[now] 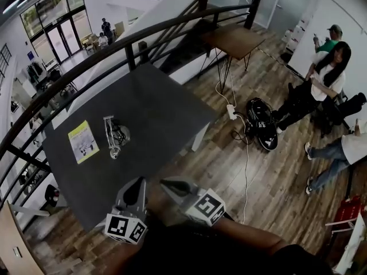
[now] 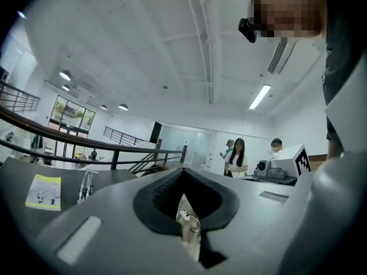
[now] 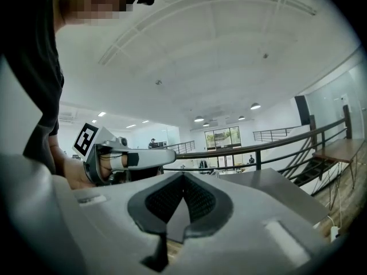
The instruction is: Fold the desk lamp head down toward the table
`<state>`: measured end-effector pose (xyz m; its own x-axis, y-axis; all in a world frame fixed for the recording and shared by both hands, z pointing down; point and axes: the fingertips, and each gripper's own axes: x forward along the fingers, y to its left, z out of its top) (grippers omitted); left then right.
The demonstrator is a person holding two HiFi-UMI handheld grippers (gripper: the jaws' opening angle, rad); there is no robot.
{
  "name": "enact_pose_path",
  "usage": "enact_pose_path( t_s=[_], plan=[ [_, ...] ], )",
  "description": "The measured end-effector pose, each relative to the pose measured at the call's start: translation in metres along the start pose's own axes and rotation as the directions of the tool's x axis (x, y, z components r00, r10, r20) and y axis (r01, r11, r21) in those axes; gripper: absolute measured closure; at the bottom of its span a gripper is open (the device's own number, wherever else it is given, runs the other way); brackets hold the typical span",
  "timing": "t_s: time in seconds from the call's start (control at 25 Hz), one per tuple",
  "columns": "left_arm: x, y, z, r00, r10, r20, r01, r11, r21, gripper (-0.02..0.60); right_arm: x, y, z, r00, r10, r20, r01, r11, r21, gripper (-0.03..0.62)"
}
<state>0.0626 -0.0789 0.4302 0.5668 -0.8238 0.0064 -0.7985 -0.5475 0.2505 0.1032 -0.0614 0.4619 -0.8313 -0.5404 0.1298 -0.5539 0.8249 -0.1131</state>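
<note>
Dark grey counter [image 1: 155, 107] noted, with the desk lamp [image 1: 114, 136] on its far-left part, just right of a yellow-green leaflet [image 1: 83, 142]. In the head view the lamp is small. A metal arm and a round part are discernible, but head and base cannot be told apart, nor can the angle of the head. The left gripper view shows only a thin upright metal frame at far left, partly cut off by the gripper body. The left hand-held gripper [image 1: 137, 182] is over the near edge of the counter, well apart from the lamp. Its jaws are clenched tip to tip with nothing between them, and only floor shows through the gap behind the pads. The right hand-held gripper [image 1: 166, 182] is just beside it to the right, likewise clenched and empty. Its own view looks across the bare counter top and does not take in the lamp. The person's arms are cut off by the bottom edge of the head view. A dark railing [image 1: 114, 44] curves behind the counter. Bystanders [image 1: 327, 73] are at far right on the wooden floor [image 1: 269, 159], partly cut off by the frame edge. A black bag [image 1: 261, 125] lies on the floor near a white power strip [image 1: 231, 112].
</note>
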Motion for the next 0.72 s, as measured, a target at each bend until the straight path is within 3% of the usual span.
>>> enact_pose_path(
  t_s=[0.2, 0.48, 0.72],
  plan=[
    [-0.016, -0.047, -0.016, 0.998, 0.057, 0.007, -0.057, 0.998, 0.008, 0.58, -0.047, 0.014, -0.014, 0.998, 0.057, -0.006, -0.057, 0.998, 0.001, 0.591],
    [-0.056, -0.075, -0.03, 0.987, 0.158, 0.028, -0.159, 0.987, 0.015, 0.58, -0.079, 0.041, -0.024, 0.993, 0.121, 0.01, -0.121, 0.993, 0.0, 0.591],
    [-0.089, -0.095, -0.033, 0.981, 0.189, 0.034, -0.19, 0.981, 0.031, 0.58, -0.093, 0.069, -0.019, 0.989, 0.146, 0.027, -0.146, 0.989, 0.0, 0.592]
  ],
)
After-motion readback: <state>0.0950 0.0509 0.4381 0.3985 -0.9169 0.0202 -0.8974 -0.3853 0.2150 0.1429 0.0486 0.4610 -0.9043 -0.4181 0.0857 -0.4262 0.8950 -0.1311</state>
